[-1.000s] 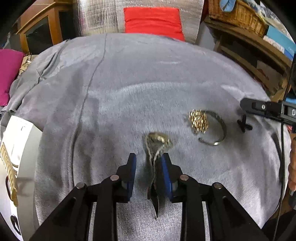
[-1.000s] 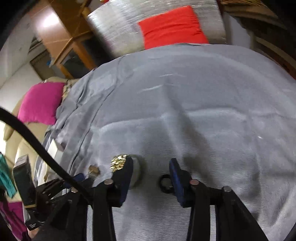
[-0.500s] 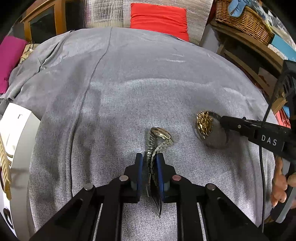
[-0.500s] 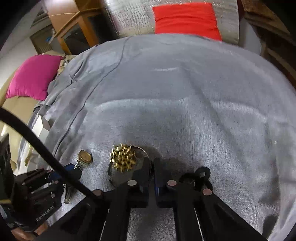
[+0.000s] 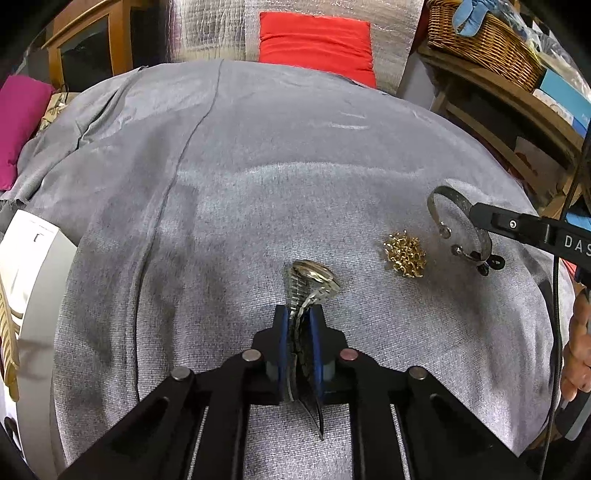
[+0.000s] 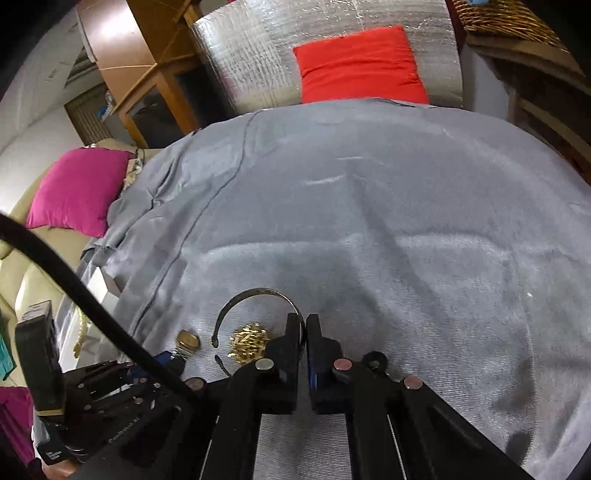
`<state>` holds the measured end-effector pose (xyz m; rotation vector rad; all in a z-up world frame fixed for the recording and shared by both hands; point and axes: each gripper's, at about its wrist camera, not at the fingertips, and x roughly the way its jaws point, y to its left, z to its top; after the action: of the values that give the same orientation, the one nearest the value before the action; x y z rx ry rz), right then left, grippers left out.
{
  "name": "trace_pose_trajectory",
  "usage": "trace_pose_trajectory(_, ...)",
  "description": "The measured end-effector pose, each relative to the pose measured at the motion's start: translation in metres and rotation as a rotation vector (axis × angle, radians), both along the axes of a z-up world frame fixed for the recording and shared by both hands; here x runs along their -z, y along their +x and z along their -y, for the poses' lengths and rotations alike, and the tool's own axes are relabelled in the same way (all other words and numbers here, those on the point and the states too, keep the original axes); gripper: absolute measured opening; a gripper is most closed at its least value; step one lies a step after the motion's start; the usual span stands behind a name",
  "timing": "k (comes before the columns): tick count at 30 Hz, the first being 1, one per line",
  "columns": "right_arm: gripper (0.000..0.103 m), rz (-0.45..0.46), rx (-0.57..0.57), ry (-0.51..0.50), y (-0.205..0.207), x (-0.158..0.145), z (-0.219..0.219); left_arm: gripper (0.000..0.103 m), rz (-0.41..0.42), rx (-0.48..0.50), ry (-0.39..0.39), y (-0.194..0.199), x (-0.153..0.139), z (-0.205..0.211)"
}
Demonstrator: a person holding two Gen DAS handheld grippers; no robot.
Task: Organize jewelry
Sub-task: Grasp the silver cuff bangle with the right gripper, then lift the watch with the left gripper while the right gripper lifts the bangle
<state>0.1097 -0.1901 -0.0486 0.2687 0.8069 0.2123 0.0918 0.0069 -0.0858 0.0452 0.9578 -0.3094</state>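
Note:
My left gripper (image 5: 298, 314) is shut on the metal band of a gold-faced watch (image 5: 312, 277), whose face rests on the grey cloth just ahead of the fingers. My right gripper (image 6: 304, 320) is shut on a silver cuff bangle (image 6: 255, 295), lifted and tilted above the cloth; the bangle also shows in the left wrist view (image 5: 448, 214). A gold cluster piece (image 5: 405, 254) lies on the cloth between watch and bangle, also visible in the right wrist view (image 6: 247, 341). A small black ring (image 6: 375, 360) lies by the right gripper's right finger.
A white jewelry box (image 5: 26, 295) with a gold chain (image 5: 7, 332) sits at the left edge of the cloth. A red cushion (image 5: 316, 38) lies at the far end, a pink cushion (image 6: 74, 190) to the left, a wicker basket (image 5: 480, 29) on shelves at right.
Both grippers closed: the left on the watch band, the right on the bangle. The right gripper has since lifted the bangle off the gold cluster piece, which stays on the cloth.

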Motion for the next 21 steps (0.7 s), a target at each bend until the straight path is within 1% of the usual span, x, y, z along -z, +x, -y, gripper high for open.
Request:
trace_pose_trajectory(6, 0.004, -0.013, 0.021, 0.012, 0.001, 0.002, 0.009, 0.008, -0.002, -0.006, -0.016, 0.0, -0.002, -0.001)
trace_pose_trajectory(16, 0.004, -0.016, 0.034, 0.018, -0.002, 0.001, 0.012, 0.008, 0.005, 0.0, 0.007, -0.001, -0.002, 0.001)
trace_pose_trajectory(21, 0.004, -0.015, 0.049, 0.023, -0.009, -0.002, 0.015, 0.009, 0.007, 0.0, 0.011, -0.001, -0.002, 0.002)
